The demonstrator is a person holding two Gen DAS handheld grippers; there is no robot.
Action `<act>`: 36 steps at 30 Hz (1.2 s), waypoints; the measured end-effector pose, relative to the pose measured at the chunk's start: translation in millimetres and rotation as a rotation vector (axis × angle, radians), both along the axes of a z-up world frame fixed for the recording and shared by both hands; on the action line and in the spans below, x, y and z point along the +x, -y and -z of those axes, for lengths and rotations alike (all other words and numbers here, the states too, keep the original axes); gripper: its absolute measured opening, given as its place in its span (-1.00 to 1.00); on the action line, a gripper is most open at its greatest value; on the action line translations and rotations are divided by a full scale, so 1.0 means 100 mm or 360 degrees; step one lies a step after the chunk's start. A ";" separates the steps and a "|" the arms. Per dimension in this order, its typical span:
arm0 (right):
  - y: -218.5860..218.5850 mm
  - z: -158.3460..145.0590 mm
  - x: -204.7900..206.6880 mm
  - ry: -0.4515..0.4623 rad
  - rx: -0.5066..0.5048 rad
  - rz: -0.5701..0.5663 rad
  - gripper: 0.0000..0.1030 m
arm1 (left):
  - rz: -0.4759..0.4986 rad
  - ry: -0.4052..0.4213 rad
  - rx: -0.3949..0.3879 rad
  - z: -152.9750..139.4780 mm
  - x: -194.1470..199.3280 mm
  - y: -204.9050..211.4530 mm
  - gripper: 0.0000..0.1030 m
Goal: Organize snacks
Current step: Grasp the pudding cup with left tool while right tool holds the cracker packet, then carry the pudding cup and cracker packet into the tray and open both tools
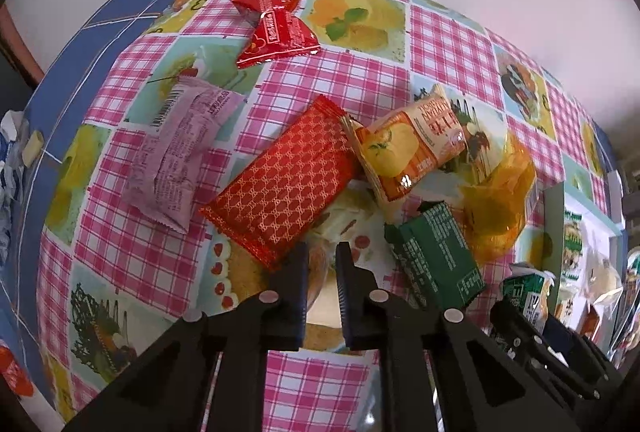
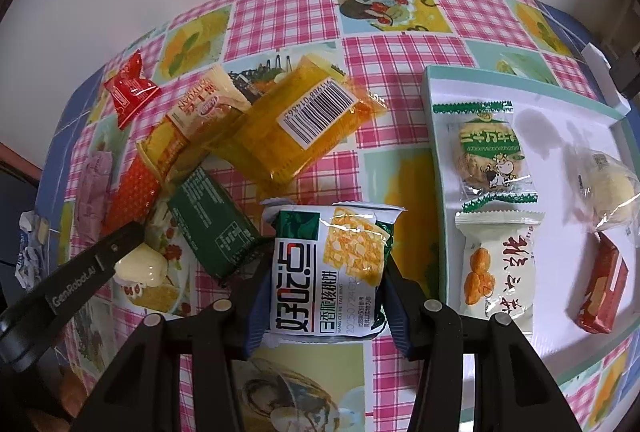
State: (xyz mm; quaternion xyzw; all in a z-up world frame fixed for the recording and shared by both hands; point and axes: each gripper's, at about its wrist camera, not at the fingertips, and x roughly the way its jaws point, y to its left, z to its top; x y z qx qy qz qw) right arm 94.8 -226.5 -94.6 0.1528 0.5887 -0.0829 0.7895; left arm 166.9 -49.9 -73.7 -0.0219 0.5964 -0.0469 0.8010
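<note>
My right gripper (image 2: 326,272) is clamped across the green-and-white walnut cake packet (image 2: 332,268), pads pressing its two sides so it hangs flat, ready for the white tray (image 2: 440,232) just to its right, where four snacks already lie in loose rows. My left gripper (image 1: 322,264) is pinched closed on nothing, hovering low over the tablecloth (image 1: 304,384) beside the red patterned packet (image 1: 280,180). I judge it is waiting there, next to the unsorted heap.
</note>
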 end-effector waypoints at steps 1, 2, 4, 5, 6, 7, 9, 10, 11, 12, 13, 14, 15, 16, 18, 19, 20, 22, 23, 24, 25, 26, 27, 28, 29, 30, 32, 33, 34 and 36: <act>0.00 0.01 0.00 -0.0008 0.0002 -0.0001 0.02 | 0.0007 -0.0012 -0.0001 0.00 -0.01 0.01 -0.72; 0.00 0.02 -0.01 -0.0015 0.0004 -0.0003 0.02 | 0.0011 -0.0018 0.0000 0.00 -0.02 0.02 -0.69; 0.00 0.04 -0.02 -0.0031 0.0008 0.0000 0.02 | 0.0044 -0.0028 0.0020 0.00 -0.06 0.04 -0.62; 0.00 0.05 -0.03 -0.0035 0.0010 0.0002 0.02 | 0.0073 -0.0041 0.0031 0.00 -0.08 0.06 -0.41; 0.01 0.05 -0.04 -0.0041 0.0016 0.0005 0.02 | 0.0087 -0.0051 0.0035 0.01 -0.10 0.07 -0.11; 0.02 0.05 -0.05 -0.0043 0.0021 0.0008 0.02 | 0.0100 -0.0064 0.0039 0.02 -0.12 0.09 0.00; 0.03 0.05 -0.08 -0.0044 0.0024 0.0012 0.02 | 0.0145 -0.0088 0.0060 0.05 -0.17 0.14 0.05; 0.04 0.04 -0.10 -0.0043 0.0024 0.0012 0.02 | 0.0167 -0.0093 0.0080 0.06 -0.18 0.17 0.05; 0.04 0.04 -0.11 -0.0042 0.0024 0.0011 0.02 | 0.0188 -0.0094 0.0107 0.07 -0.21 0.19 0.05; 0.04 0.03 -0.12 -0.0041 0.0025 0.0011 0.02 | 0.0216 -0.0090 0.0153 0.09 -0.23 0.24 0.05; 0.04 0.03 -0.13 -0.0041 0.0027 0.0010 0.02 | 0.0232 -0.0087 0.0180 0.10 -0.25 0.26 0.05; 0.04 0.02 -0.14 -0.0043 0.0029 0.0008 0.02 | 0.0246 -0.0085 0.0208 0.12 -0.26 0.28 0.03; 0.04 0.02 -0.14 -0.0045 0.0029 0.0006 0.02 | 0.0263 -0.0082 0.0247 0.13 -0.27 0.31 -0.05; 0.04 0.02 -0.15 -0.0047 0.0030 0.0004 0.02 | 0.0279 -0.0078 0.0282 0.14 -0.28 0.33 -0.14; 0.04 0.02 -0.16 -0.0048 0.0031 0.0000 0.02 | 0.0302 -0.0070 0.0295 0.14 -0.30 0.34 -0.21; 0.04 0.01 -0.16 -0.0048 0.0031 -0.0001 0.02 | 0.0307 -0.0070 0.0290 0.13 -0.30 0.34 -0.21; 0.03 0.00 -0.17 -0.0046 0.0032 0.0000 0.02 | 0.0308 -0.0065 0.0283 0.13 -0.30 0.33 -0.22; 0.03 -0.03 -0.17 -0.0034 0.0036 0.0000 0.02 | 0.0298 -0.0057 0.0259 0.10 -0.30 0.34 -0.22; 0.03 -0.07 -0.17 -0.0019 0.0040 -0.0001 0.02 | 0.0291 -0.0049 0.0248 0.07 -0.30 0.35 -0.22; 0.02 -0.10 -0.17 -0.0004 0.0043 -0.0002 0.02 | 0.0284 -0.0031 0.0242 0.01 -0.29 0.35 -0.22; 0.03 -0.15 -0.18 0.0021 0.0047 -0.0003 0.02 | 0.0277 -0.0005 0.0233 -0.07 -0.28 0.31 -0.22; 0.03 -0.21 -0.19 0.0046 0.0051 -0.0003 0.02 | 0.0270 0.0018 0.0222 -0.12 -0.28 0.31 -0.22; 0.04 -0.26 -0.19 0.0071 0.0055 0.0000 0.02 | 0.0263 0.0042 0.0205 -0.19 -0.27 0.31 -0.22; 0.07 -0.33 -0.21 0.0102 0.0060 0.0007 0.02 | 0.0251 0.0078 0.0178 -0.27 -0.27 0.31 -0.22; 0.10 -0.39 -0.22 0.0129 0.0067 0.0017 0.02 | 0.0244 0.0097 0.0162 -0.32 -0.27 0.31 -0.22; 0.15 -0.43 -0.24 0.0150 0.0075 0.0029 0.02 | 0.0238 0.0125 0.0150 -0.39 -0.28 0.33 -0.22; 0.24 -0.50 -0.26 0.0177 0.0084 0.0068 0.02 | 0.0252 0.0185 0.0140 -0.52 -0.31 0.41 -0.22; 0.33 -0.53 -0.28 0.0186 0.0076 0.0101 0.02 | 0.0262 0.0201 0.0135 -0.55 -0.32 0.42 -0.22; 0.38 -0.54 -0.30 0.0187 0.0062 0.0126 0.02 | 0.0282 0.0221 0.0121 -0.60 -0.35 0.47 -0.22; 0.54 -0.53 -0.33 0.0174 0.0012 0.0192 0.02 | 0.0348 0.0250 0.0082 -0.66 -0.38 0.66 -0.21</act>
